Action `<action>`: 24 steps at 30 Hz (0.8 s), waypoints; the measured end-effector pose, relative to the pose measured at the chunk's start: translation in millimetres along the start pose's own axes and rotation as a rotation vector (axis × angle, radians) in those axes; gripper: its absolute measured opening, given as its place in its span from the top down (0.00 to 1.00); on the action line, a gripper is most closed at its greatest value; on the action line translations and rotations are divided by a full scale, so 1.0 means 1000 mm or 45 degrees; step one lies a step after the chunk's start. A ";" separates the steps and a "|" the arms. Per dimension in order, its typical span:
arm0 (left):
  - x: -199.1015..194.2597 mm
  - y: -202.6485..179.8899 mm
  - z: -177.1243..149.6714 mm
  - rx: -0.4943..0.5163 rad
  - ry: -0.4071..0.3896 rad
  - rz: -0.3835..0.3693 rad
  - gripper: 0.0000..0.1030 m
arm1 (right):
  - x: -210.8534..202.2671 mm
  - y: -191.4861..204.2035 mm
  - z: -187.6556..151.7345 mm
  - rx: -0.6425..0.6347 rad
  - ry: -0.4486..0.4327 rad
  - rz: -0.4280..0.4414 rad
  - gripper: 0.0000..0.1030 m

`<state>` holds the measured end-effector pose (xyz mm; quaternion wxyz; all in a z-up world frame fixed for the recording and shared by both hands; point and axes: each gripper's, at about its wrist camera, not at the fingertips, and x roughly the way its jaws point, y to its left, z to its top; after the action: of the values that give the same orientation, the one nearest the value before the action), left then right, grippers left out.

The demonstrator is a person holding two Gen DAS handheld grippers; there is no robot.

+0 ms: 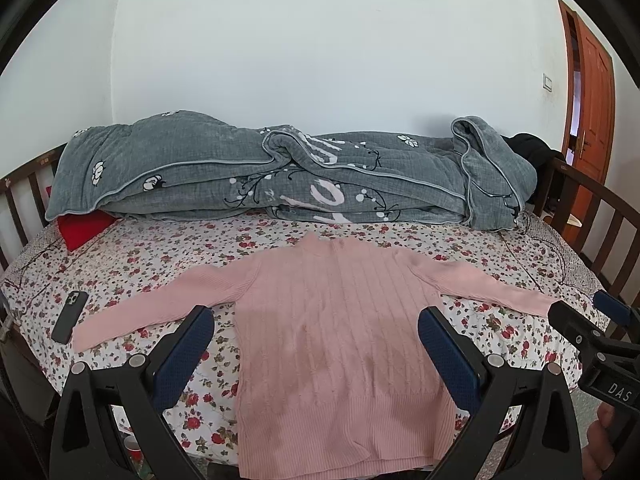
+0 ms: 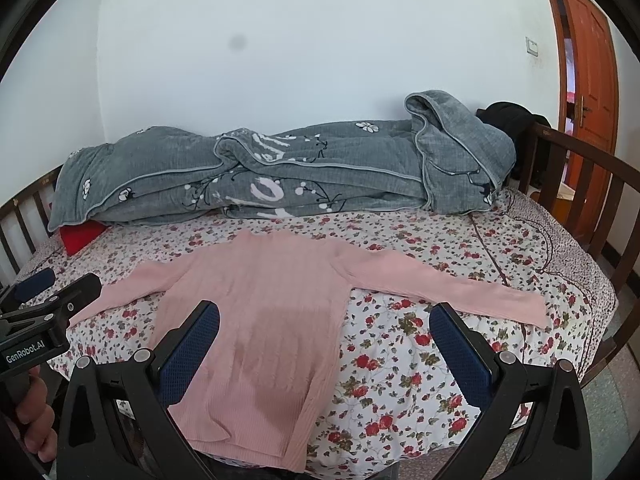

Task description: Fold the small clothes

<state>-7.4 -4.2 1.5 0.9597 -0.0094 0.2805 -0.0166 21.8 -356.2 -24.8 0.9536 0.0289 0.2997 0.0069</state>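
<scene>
A pink ribbed sweater (image 1: 340,344) lies flat on the floral bed sheet (image 1: 168,256), sleeves spread to both sides, hem towards me. It also shows in the right wrist view (image 2: 260,320). My left gripper (image 1: 316,320) is open and empty, held above the sweater's body. My right gripper (image 2: 324,316) is open and empty, above the sweater's right side and the sheet (image 2: 420,344). The right gripper also shows at the right edge of the left wrist view (image 1: 580,320), near the right sleeve's cuff. The left gripper also shows at the left edge of the right wrist view (image 2: 52,292).
A rolled grey quilt (image 1: 280,172) lies along the wall side of the bed. A red cloth (image 1: 80,230) pokes out under its left end. A dark phone (image 1: 70,316) lies near the left sleeve. Wooden rails (image 2: 580,184) bound the bed. An orange door (image 2: 588,72) stands at right.
</scene>
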 end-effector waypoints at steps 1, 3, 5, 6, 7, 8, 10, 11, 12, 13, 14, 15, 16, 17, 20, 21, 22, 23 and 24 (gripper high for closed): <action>0.000 0.001 0.001 -0.001 0.001 -0.002 0.00 | -0.001 0.000 0.000 0.000 -0.001 0.001 0.00; -0.001 0.003 0.001 -0.003 0.002 0.000 0.00 | -0.001 0.000 0.000 0.000 0.000 -0.001 0.00; -0.001 0.003 0.001 -0.004 0.002 -0.001 0.00 | -0.002 0.001 0.000 -0.005 0.001 -0.006 0.00; -0.001 0.003 0.001 -0.003 0.001 -0.001 0.00 | -0.002 0.001 0.001 -0.005 0.002 -0.006 0.00; -0.001 0.003 0.001 -0.003 0.000 0.000 0.00 | -0.002 0.001 0.001 -0.004 0.002 -0.005 0.00; -0.001 0.003 0.001 -0.003 0.001 0.000 0.00 | -0.002 0.001 0.001 -0.004 0.004 -0.005 0.00; -0.001 0.003 0.001 -0.004 0.001 0.000 0.00 | -0.002 0.001 0.000 -0.005 0.003 -0.009 0.00; -0.001 0.003 0.001 -0.005 0.001 0.000 0.00 | -0.002 0.002 0.001 -0.007 0.003 -0.010 0.00; -0.001 0.003 0.000 -0.004 0.002 0.000 0.00 | -0.002 0.002 0.001 -0.008 0.004 -0.010 0.00; -0.001 0.003 0.000 -0.004 0.001 -0.001 0.00 | -0.002 0.002 0.001 -0.007 0.003 -0.012 0.00; -0.001 0.003 0.000 -0.004 0.001 -0.002 0.00 | -0.002 0.002 0.001 -0.006 0.003 -0.013 0.00; -0.001 0.004 0.001 -0.006 0.002 -0.007 0.00 | -0.002 0.002 0.000 -0.005 0.004 -0.013 0.00; -0.001 0.004 0.001 -0.007 0.002 -0.009 0.00 | -0.002 0.002 0.000 -0.005 0.003 -0.013 0.00; -0.001 0.004 0.001 -0.007 0.003 -0.010 0.00 | -0.002 0.002 0.000 -0.006 0.003 -0.014 0.00; 0.000 0.005 0.001 -0.004 -0.004 -0.012 0.00 | -0.003 0.003 -0.001 -0.016 -0.006 -0.020 0.00; 0.000 0.006 0.002 -0.003 -0.003 -0.016 0.00 | -0.003 0.004 -0.001 -0.019 -0.010 -0.023 0.00; 0.001 0.006 0.002 -0.002 0.000 -0.019 0.00 | -0.003 0.004 -0.002 -0.021 -0.013 -0.026 0.00; 0.002 0.005 0.002 -0.002 0.001 -0.023 0.00 | -0.003 0.005 -0.002 -0.023 -0.014 -0.027 0.00; 0.003 0.005 0.002 0.000 0.001 -0.029 0.00 | -0.003 0.006 -0.002 -0.022 -0.014 -0.026 0.00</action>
<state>-3.3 0.9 1.7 0.9593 -0.0128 0.2808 -0.0274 18.0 -350.1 -24.1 0.9554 0.0175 0.2948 -0.0005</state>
